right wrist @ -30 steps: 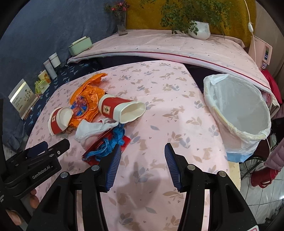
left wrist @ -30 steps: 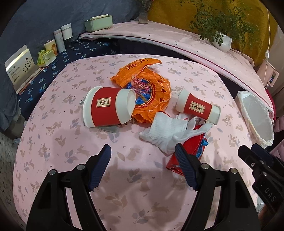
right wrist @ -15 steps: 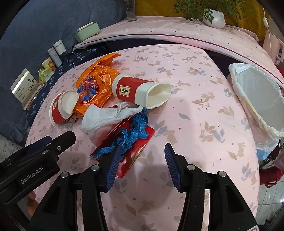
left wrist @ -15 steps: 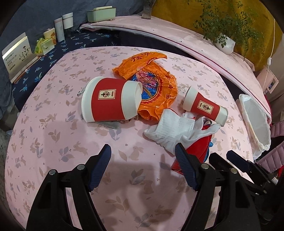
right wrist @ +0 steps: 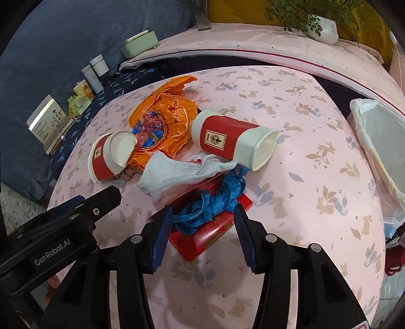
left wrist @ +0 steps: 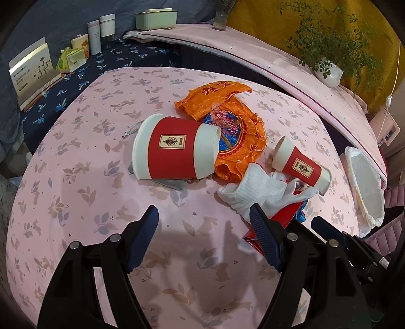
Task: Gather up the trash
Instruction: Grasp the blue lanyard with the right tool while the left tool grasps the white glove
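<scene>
Trash lies on the pink round table (left wrist: 76, 192): a large red-and-white paper cup (left wrist: 174, 150) on its side, an orange wrapper (left wrist: 227, 121), a smaller red cup (left wrist: 301, 164), a white glove (left wrist: 255, 189), and a red packet (right wrist: 215, 227) with blue tape (right wrist: 215, 200) on it. My left gripper (left wrist: 203, 225) is open and empty, short of the large cup and the glove. My right gripper (right wrist: 203, 220) is open, its fingers either side of the near end of the red packet and blue tape. The lined bin (right wrist: 379, 141) stands at the table's right.
A dark blue shelf at the left holds boxes and jars (left wrist: 96, 38) and a card stand (left wrist: 33, 70). A pink ledge behind carries a potted plant (left wrist: 326, 72) and a green box (left wrist: 155, 17). The table edge drops off at the left and front.
Both grippers have moved forward toward the trash pile. The right gripper now has the red packet and blue tape between its open fingers. Nothing has been taken hold of.
</scene>
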Available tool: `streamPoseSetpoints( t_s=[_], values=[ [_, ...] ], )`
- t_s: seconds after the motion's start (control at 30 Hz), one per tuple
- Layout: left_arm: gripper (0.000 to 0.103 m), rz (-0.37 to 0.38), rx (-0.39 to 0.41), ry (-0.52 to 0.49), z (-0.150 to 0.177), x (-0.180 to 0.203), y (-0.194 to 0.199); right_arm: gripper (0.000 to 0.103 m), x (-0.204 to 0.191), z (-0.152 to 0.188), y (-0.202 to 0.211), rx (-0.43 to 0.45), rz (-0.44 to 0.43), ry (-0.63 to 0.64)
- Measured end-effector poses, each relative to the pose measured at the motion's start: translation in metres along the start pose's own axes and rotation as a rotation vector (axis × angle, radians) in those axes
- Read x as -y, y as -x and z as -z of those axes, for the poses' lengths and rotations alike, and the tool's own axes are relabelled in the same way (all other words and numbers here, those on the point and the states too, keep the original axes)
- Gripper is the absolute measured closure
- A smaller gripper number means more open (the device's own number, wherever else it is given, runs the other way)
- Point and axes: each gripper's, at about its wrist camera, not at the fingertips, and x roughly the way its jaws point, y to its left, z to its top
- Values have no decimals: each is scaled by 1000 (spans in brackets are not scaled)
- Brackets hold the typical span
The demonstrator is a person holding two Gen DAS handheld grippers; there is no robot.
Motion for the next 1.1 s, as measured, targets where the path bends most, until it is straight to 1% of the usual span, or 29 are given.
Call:
streamPoseSetpoints(
  t_s=[0.1, 0.2, 0.27, 0.3, 0.37, 0.67, 0.77, 0.8, 0.83, 0.9, 0.93, 1.0, 1.07, 1.1],
  values=[
    [32, -2, 0, -3, -1, 0, 0, 55, -3, -2, -8, -10, 12, 12],
    [32, 1, -4, -13, -1, 2, -1, 57, 4, 0, -19, -33, 29, -10],
    [32, 5, -7, -22, 0, 5, -2, 66, 11, 3, -23, -51, 29, -28],
    [32, 9, -9, -28, 1, 7, -3, 68, 14, 4, -24, -55, 18, -37],
    [32, 19, -16, -40, 2, 12, -5, 81, 18, 5, -22, -50, 11, -37],
    [33, 100, -48, -94, 7, 48, -14, 84, 37, 7, 2, -14, 34, -59],
    [33, 107, -51, -101, 7, 57, -19, 84, 46, 7, 7, -11, 42, -74],
    [36, 101, -53, -104, 7, 60, -22, 84, 49, 7, 8, -9, 44, -79],
    [41, 104, -59, -106, 6, 62, -25, 84, 51, 8, 10, -6, 47, -83],
    [46, 105, -73, -103, 5, 63, -30, 84, 57, 8, 12, -4, 53, -91],
    [52, 108, -77, -98, 5, 64, -32, 83, 59, 8, 13, -2, 56, -97],
    [59, 114, -83, -97, 6, 64, -34, 83, 64, 9, 15, 0, 60, -105],
    [69, 111, -88, -99, 6, 64, -36, 83, 67, 10, 16, 1, 61, -112],
    [81, 113, -92, -100, 6, 64, -36, 83, 69, 10, 17, 2, 62, -115]
  ],
)
